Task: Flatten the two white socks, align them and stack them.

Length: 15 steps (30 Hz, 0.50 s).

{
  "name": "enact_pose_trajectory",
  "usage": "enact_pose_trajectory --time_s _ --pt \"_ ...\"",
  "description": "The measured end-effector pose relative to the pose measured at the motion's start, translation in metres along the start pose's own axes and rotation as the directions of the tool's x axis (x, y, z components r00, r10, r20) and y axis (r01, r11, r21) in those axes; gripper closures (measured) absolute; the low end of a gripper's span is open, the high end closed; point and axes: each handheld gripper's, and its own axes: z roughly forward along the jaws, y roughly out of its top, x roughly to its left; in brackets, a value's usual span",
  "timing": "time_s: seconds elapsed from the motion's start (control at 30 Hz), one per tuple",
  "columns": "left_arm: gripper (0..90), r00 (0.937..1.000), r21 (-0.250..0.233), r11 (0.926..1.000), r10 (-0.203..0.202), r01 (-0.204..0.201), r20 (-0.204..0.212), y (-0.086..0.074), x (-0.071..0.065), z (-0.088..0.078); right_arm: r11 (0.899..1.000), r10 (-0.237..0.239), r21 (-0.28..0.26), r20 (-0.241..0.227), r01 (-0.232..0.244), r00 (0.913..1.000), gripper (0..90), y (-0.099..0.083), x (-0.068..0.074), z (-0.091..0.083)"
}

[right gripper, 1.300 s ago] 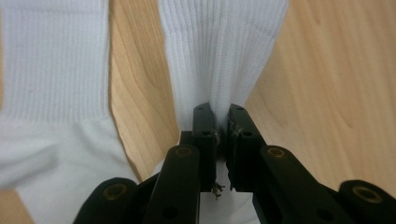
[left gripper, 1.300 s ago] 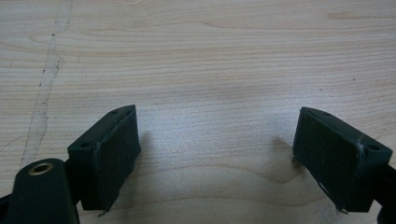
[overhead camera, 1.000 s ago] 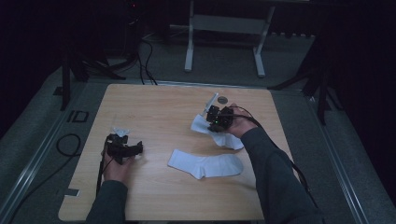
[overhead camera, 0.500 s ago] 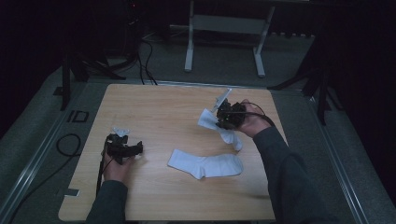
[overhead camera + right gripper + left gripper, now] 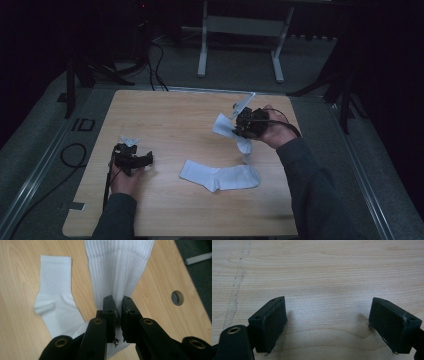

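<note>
Two white socks are on a wooden table (image 5: 165, 115). One sock (image 5: 220, 176) (image 5: 53, 305) lies flat near the middle front. The other sock (image 5: 231, 131) (image 5: 120, 270) hangs lifted off the table at the right, pinched in my right gripper (image 5: 248, 122) (image 5: 119, 312), whose jaws are shut on its fabric. My left gripper (image 5: 132, 159) (image 5: 328, 322) rests low over bare wood at the front left, its jaws wide apart with nothing between them.
A round hole (image 5: 177, 297) sits in the tabletop near the table's right edge. A cable (image 5: 75, 152) loops on the grey floor to the left of the table. A white stand (image 5: 240, 30) rises behind the table's far edge.
My right gripper has risen and carried the sock up off the table, so the sock now dangles. The left gripper and the flat sock have kept still.
</note>
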Motion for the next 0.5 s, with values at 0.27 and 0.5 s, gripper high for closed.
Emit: enact_pose_trajectory --time_s 0.27,0.5 --pt "14.8 1.0 0.0 1.0 0.0 0.0 0.0 0.0 0.0 0.0 0.999 -0.013 -0.041 -0.012 0.012 0.9999 82.3 0.0 0.016 -0.017" --pt "14.7 1.0 -0.001 1.0 -0.002 0.002 0.0 0.0 0.0 0.0 0.999 -0.033 -0.031 -0.041 0.032 0.9986 82.1 -0.002 0.034 -0.013"
